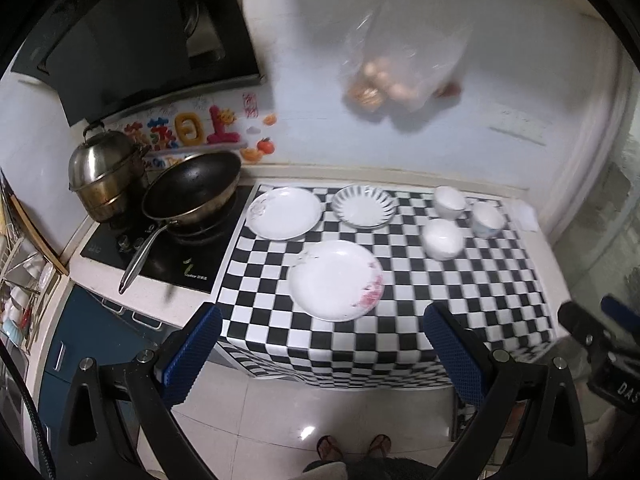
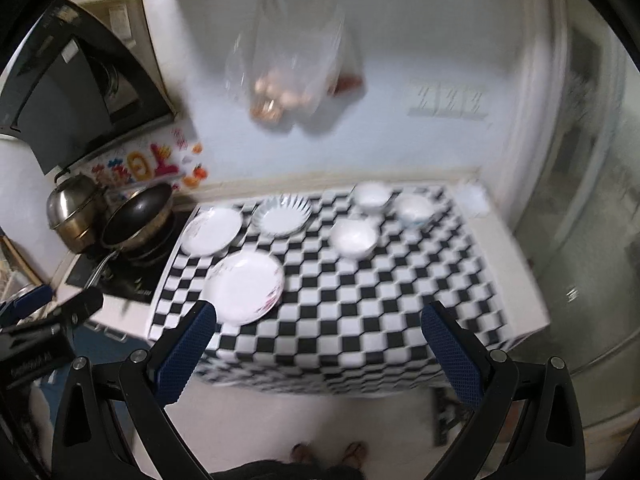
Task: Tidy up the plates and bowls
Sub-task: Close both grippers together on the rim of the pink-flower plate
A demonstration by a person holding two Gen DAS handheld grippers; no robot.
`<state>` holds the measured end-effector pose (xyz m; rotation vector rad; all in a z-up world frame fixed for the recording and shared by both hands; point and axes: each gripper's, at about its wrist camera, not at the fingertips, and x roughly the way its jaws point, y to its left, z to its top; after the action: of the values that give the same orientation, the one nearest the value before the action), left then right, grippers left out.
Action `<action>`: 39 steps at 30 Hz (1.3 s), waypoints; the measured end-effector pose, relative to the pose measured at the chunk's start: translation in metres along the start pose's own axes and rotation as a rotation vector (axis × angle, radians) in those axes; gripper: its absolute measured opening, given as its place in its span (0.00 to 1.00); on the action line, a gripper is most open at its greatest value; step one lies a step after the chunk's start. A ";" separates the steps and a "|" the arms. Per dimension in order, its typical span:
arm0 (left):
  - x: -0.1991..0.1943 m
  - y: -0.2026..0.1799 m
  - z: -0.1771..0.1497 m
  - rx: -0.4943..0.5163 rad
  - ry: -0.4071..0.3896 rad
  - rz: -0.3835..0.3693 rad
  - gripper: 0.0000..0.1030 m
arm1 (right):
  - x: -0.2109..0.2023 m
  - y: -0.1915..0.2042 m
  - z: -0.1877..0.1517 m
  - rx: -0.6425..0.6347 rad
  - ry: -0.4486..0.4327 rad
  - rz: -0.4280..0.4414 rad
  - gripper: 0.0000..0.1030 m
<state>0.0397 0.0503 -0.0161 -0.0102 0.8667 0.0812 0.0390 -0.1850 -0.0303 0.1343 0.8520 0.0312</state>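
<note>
Left fingers: the left gripper (image 1: pixel 322 344) stood wide apart, its blue pads (image 1: pixel 192 354) bare, holding and touching nothing, hanging in front of the worktop (image 1: pixel 516 304) edge.
Right fingers: the right gripper (image 2: pixel 318 344) was spread just as wide, pads (image 2: pixel 450 354) empty, also short of the worktop and clear of every dish.
Plates: three lay singly on the checked cloth at the left. The front plate (image 1: pixel 335 279), with a pink flower print, sat nearest the front edge; the back plate (image 1: pixel 284 213) lay just beside the wok (image 1: pixel 191 189); the ribbed plate (image 1: pixel 364 205) lay to its right.
Bowls: three white bowls sat near each other at the back right, the near bowl (image 1: pixel 443 239), the far bowl (image 1: pixel 450 201) and the right bowl (image 1: pixel 488 219). Nothing was stacked yet.
Progress: by my reading, the sorting had not begun.
Risk, plates: a flat glazed plate gives fingers only a thin rim, so a pinch could slip or push the front plate towards the edge and off.
Risk, wok: a reach for the back plate could knock the wok handle (image 1: pixel 140 256), which juts forward.
Risk, bowls: they sat close together, so wide fingers might nudge a neighbour. Setting china on china too hard could chip it.
Risk, view: the right wrist picture was blurred, so aim from it would be uncertain.
</note>
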 end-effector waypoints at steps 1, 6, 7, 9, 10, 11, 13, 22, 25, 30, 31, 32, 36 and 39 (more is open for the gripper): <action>0.012 0.006 0.003 -0.006 0.015 0.010 1.00 | 0.015 0.001 -0.001 0.009 0.023 0.016 1.00; 0.099 0.045 0.014 -0.066 0.149 -0.007 1.00 | 0.109 0.017 -0.004 0.008 0.128 0.047 1.00; 0.115 0.050 0.014 -0.076 0.173 -0.016 1.00 | 0.133 0.020 -0.004 0.002 0.156 0.042 1.00; 0.146 0.059 0.013 -0.087 0.216 -0.003 1.00 | 0.179 0.024 -0.003 0.006 0.213 0.043 1.00; 0.162 0.062 0.013 -0.087 0.241 -0.003 1.00 | 0.199 0.026 -0.003 0.008 0.240 0.044 1.00; 0.178 0.065 0.014 -0.090 0.261 -0.004 1.00 | 0.218 0.027 -0.003 0.013 0.268 0.045 1.00; 0.209 0.069 0.014 -0.094 0.303 -0.003 1.00 | 0.264 0.028 0.000 0.033 0.320 0.070 1.00; 0.349 0.078 0.011 -0.138 0.512 -0.046 0.80 | 0.428 0.025 0.003 0.110 0.545 0.156 0.88; 0.386 0.082 0.009 -0.175 0.588 -0.069 0.67 | 0.467 0.031 0.003 0.109 0.614 0.193 0.75; 0.427 0.077 0.008 -0.139 0.652 -0.080 0.56 | 0.508 0.040 0.002 0.095 0.694 0.231 0.64; 0.433 0.075 0.009 -0.126 0.659 -0.080 0.55 | 0.514 0.042 0.001 0.092 0.705 0.235 0.62; 0.438 0.074 0.009 -0.122 0.667 -0.082 0.54 | 0.518 0.043 0.001 0.091 0.714 0.240 0.57; 0.447 0.068 0.011 -0.110 0.677 -0.101 0.48 | 0.527 0.046 0.001 0.085 0.737 0.248 0.39; 0.451 0.064 0.014 -0.094 0.678 -0.104 0.44 | 0.532 0.048 0.002 0.076 0.740 0.251 0.32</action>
<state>0.3367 0.1454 -0.3490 -0.1789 1.5369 0.0185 0.3921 -0.0944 -0.4203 0.3110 1.5714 0.2986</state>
